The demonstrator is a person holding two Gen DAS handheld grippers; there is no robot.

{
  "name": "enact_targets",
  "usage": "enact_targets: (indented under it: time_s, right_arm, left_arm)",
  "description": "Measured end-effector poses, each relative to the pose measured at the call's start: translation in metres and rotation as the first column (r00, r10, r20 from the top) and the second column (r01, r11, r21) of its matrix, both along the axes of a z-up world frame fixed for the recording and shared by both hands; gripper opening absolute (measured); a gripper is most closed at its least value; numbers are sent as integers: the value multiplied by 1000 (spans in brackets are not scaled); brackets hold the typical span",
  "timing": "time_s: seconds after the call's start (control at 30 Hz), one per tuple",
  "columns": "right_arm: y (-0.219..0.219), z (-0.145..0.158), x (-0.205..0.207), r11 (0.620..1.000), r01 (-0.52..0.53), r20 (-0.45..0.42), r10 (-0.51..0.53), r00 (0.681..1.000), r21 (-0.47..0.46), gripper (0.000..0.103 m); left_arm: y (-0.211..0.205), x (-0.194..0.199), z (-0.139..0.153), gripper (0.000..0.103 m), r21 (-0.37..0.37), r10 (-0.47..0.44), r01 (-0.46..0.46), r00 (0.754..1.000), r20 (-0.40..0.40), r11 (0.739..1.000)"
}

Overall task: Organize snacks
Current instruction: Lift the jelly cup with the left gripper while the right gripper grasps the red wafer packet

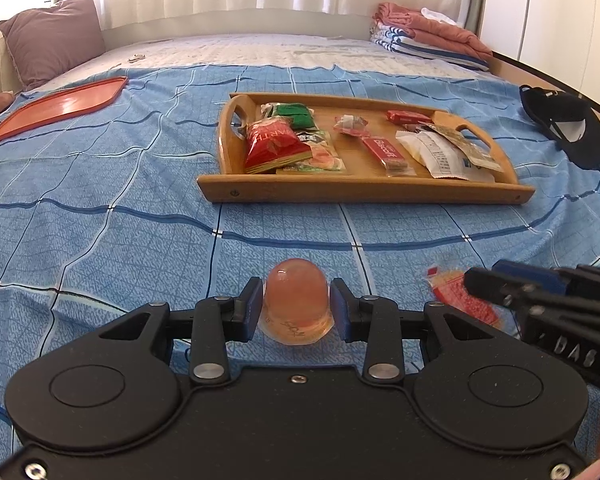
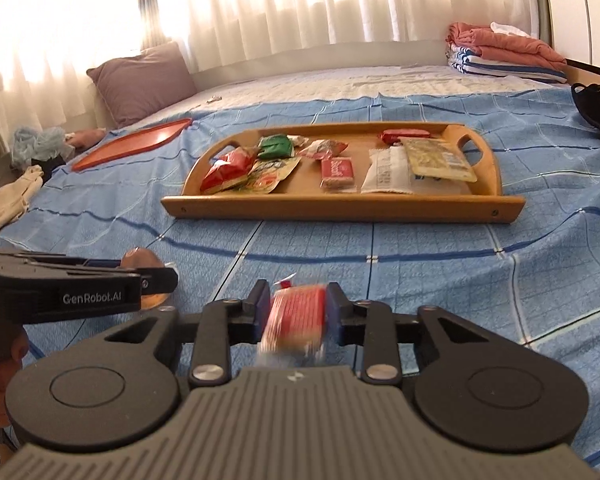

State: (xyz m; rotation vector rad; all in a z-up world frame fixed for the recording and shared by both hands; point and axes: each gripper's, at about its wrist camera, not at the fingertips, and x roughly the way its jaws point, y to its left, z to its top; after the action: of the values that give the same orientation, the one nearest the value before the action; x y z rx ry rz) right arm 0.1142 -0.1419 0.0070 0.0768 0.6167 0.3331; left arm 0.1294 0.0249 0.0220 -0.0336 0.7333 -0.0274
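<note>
**Both grippers loaded, short of the tray**

Left gripper (image 1: pixel 296 306) was clamped on the jelly cup (image 1: pixel 296 300), pads at its sides above the rim, on the near side of the wooden tray (image 1: pixel 364 192). I judged the cup light, smooth and squashy, best held low at the flange. Right gripper (image 2: pixel 298 312) had its jaws pressed against a red snack packet (image 2: pixel 296 316), also just short of the tray; it looked light, crinkly and crushable, safest gripped across its flat middle.
</note>
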Motion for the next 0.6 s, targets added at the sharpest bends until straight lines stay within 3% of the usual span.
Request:
enact_targets:
  time_s: [0.17,0.27,0.43,0.6]
  right_arm:
    - [-5,5,3,1000,11,7,-10,1000,-23,38]
    - [-4,-1,-1,999,-27,-26,26,999,-43,56]
    - [6,-16,-16,984,-97,-37,93,995,-147,60]
    - [1,-12,-16,973,-89,-30,84,996,-214,66]
  left_arm:
    - [0,1,1,35,-1,-3,3,1000,1,1000]
    - [0,1,0,35,-2,-7,7,1000,-3,1000]
    - [1,1,-3,35,0,-2,2,1000,-12,1000]
    - [3,-1,-4,35,2,-2,2,1000,-7,1000]
